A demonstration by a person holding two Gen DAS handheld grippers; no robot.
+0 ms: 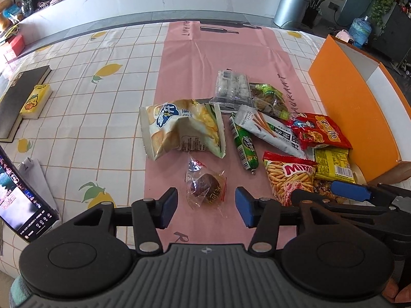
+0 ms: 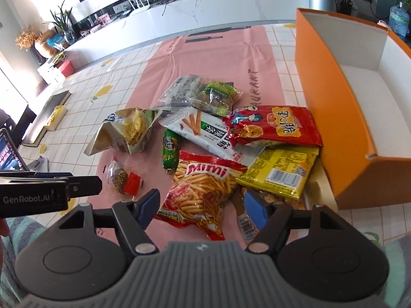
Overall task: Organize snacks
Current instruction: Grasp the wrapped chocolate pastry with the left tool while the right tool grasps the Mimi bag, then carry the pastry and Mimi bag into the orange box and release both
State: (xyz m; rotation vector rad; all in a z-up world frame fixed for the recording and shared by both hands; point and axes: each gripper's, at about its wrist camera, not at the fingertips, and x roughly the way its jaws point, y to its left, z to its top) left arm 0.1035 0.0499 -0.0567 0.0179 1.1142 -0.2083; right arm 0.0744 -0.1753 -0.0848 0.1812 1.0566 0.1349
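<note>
Several snack packs lie piled on the pink runner (image 1: 218,51) beside an open orange box (image 1: 354,107) (image 2: 328,97). My left gripper (image 1: 206,205) is open, its blue pads on either side of a small clear-wrapped brown snack (image 1: 205,190) (image 2: 120,177) without touching it. My right gripper (image 2: 203,205) is also open and straddles the lower end of the red Mimi fries bag (image 2: 203,192) (image 1: 290,179). Around them lie a pale chips bag (image 1: 179,128), a green sausage (image 1: 242,143), a white stick pack (image 1: 267,128), a red bag (image 2: 274,128) and a yellow packet (image 2: 280,169).
A clear plastic tray (image 1: 231,89) and a green-wrapped pack (image 1: 269,97) lie at the far end of the pile. A dark book (image 1: 18,102) with a yellow tissue pack (image 1: 36,100) sits at the left. A lit screen (image 1: 23,205) stands near left.
</note>
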